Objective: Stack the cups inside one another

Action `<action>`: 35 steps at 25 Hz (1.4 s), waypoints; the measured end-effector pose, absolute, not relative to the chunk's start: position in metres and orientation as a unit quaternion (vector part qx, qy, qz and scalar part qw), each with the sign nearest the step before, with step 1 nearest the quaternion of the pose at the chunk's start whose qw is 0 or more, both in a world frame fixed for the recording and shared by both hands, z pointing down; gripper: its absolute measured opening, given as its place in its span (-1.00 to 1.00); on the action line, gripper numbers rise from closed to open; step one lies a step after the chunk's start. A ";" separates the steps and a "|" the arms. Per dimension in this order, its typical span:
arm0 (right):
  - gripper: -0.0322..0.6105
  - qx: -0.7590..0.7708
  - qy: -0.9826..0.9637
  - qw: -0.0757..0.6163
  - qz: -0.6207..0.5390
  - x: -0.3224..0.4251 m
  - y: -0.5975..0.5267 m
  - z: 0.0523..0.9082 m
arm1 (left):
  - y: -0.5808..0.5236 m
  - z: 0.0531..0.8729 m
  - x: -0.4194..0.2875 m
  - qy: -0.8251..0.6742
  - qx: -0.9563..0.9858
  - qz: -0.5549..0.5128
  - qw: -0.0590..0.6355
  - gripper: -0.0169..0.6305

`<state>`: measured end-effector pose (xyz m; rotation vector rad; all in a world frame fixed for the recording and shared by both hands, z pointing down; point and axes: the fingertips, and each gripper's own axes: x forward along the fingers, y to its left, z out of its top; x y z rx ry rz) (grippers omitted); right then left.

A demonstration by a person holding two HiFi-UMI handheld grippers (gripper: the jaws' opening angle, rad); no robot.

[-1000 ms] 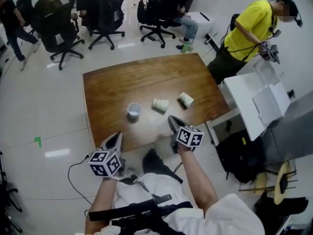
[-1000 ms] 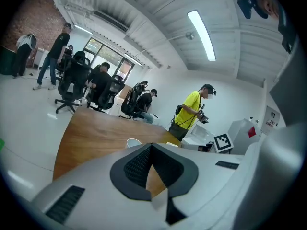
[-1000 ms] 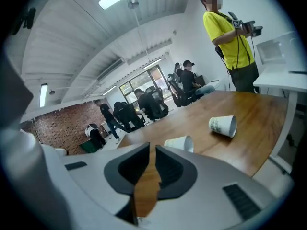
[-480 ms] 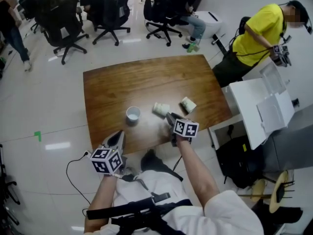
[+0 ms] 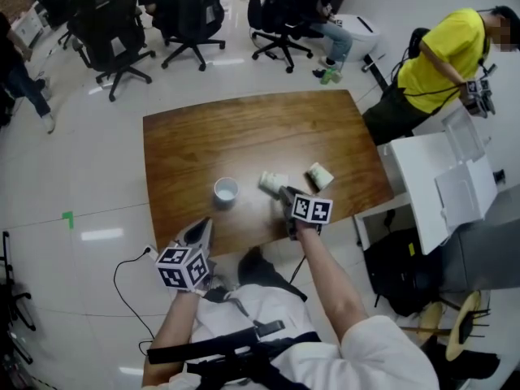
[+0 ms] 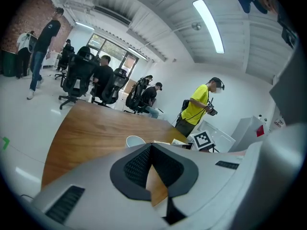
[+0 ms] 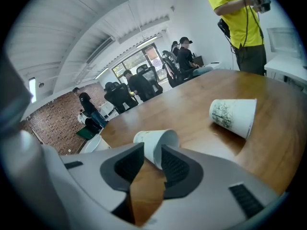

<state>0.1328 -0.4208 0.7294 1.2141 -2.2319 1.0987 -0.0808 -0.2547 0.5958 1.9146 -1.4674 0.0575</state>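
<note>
The right claw (image 7: 152, 155) has dropped to the tipped cup (image 7: 154, 145) on the counter (image 5: 203, 145), jaws just narrowing yet spread round it, not pinching. Left claw (image 6: 151, 150) sits pressed together, empty. Next, pinch, lift and carry it to the upright cup (image 5: 226, 190).

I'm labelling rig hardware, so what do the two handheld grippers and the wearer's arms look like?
The left gripper and right gripper match: light grey moulded bodies, black ribbed pads tapering toward the tips, and a white cube printed with black square markers on each. The person wears a white short-sleeved shirt.
</note>
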 end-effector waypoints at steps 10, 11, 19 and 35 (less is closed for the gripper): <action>-0.77 0.415 -0.806 0.199 0.371 0.127 -0.420 0.732 | -0.250 0.597 -0.092 -0.580 0.732 0.025 0.358 -0.96; -0.78 0.412 -0.810 0.203 0.364 0.126 -0.420 0.729 | -0.249 0.597 -0.093 -0.580 0.732 0.025 0.358 -0.96; -0.86 0.346 -0.871 0.269 0.223 0.096 -0.407 0.674 | -0.246 0.597 -0.092 -0.577 0.734 0.022 0.358 -0.96; -0.86 0.128 -0.913 0.386 -0.011 -0.002 -0.354 0.606 | -0.240 0.595 -0.095 -0.584 0.729 0.009 0.358 -0.96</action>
